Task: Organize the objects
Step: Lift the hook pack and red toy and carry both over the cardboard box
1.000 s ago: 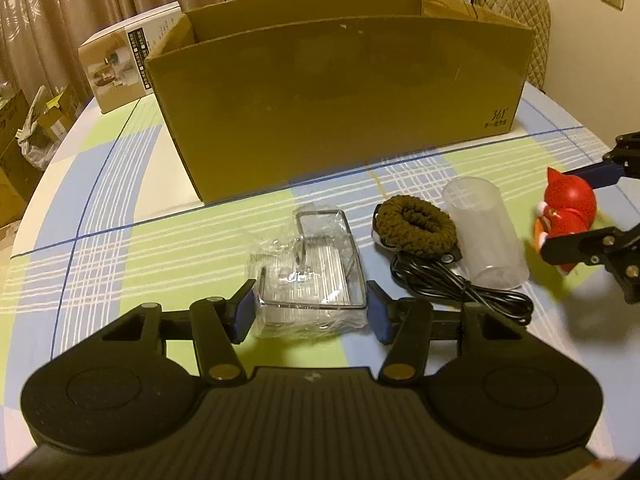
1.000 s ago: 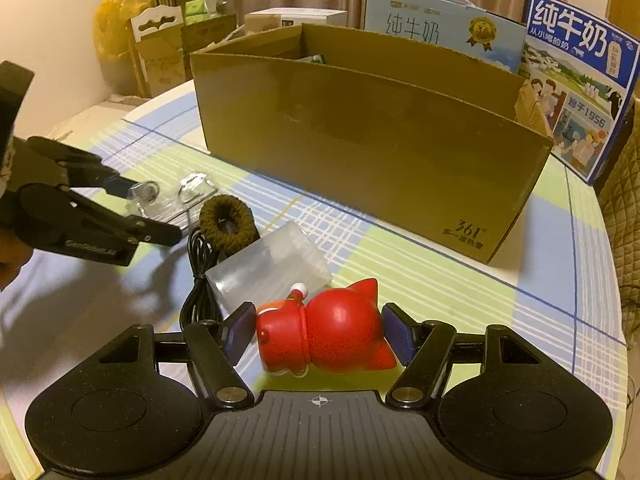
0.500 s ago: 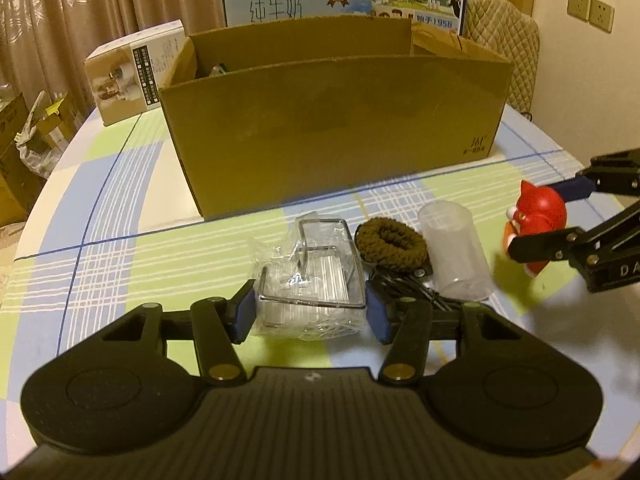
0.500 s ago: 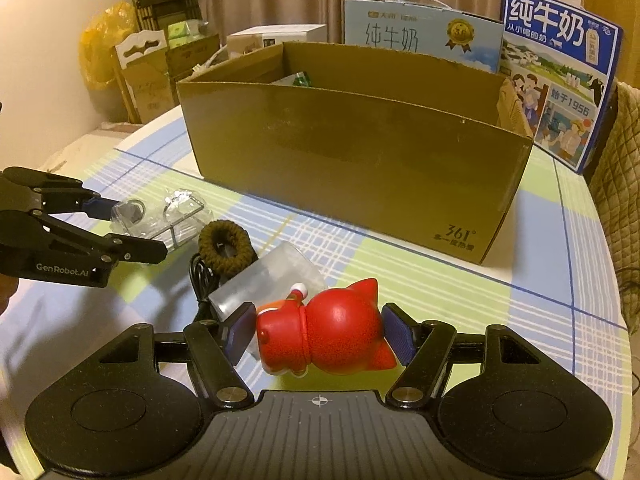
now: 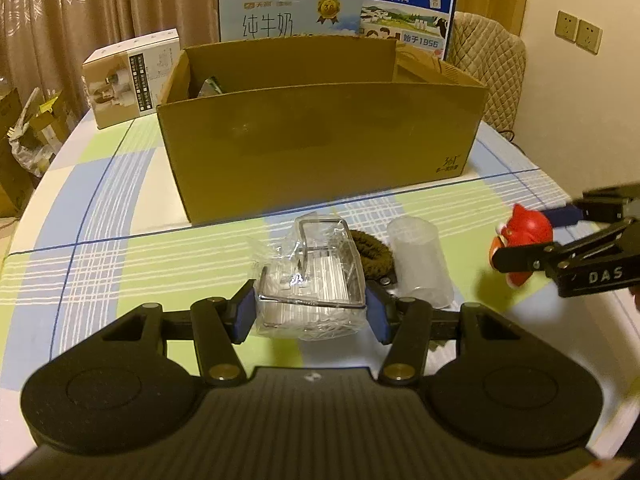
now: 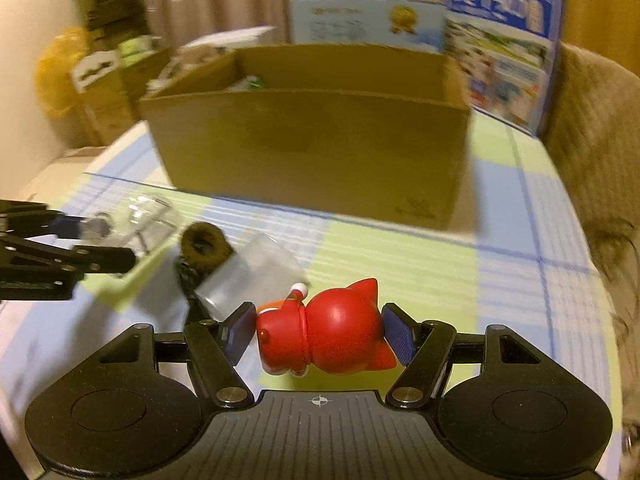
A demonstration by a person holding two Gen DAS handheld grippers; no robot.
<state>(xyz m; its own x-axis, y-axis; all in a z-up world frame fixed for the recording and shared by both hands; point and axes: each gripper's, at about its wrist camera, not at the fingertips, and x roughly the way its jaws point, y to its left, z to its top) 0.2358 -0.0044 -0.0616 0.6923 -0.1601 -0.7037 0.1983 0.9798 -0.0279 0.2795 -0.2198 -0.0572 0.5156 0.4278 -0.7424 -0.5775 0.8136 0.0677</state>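
Note:
My left gripper (image 5: 311, 314) is shut on a clear plastic packet with a metal wire rack (image 5: 312, 280) and holds it above the table, in front of the open cardboard box (image 5: 320, 148). My right gripper (image 6: 320, 334) is shut on a red cat figurine (image 6: 324, 330), also lifted; it shows at the right of the left wrist view (image 5: 524, 236). The box (image 6: 312, 152) stands ahead of both grippers. The left gripper with its packet appears at the left of the right wrist view (image 6: 96, 240).
A brown braided ring (image 5: 374, 250) on a black cable and a frosted plastic cup (image 5: 420, 264) lie on the checked tablecloth (image 5: 120, 248) between the grippers. Milk cartons (image 5: 400, 4) and a white box (image 5: 128, 76) stand behind the cardboard box. A padded chair (image 5: 488, 68) is at the back right.
Both grippers have risen with their loads and the view now looks over the box rim. The right wrist view is blurred by motion toward the box.

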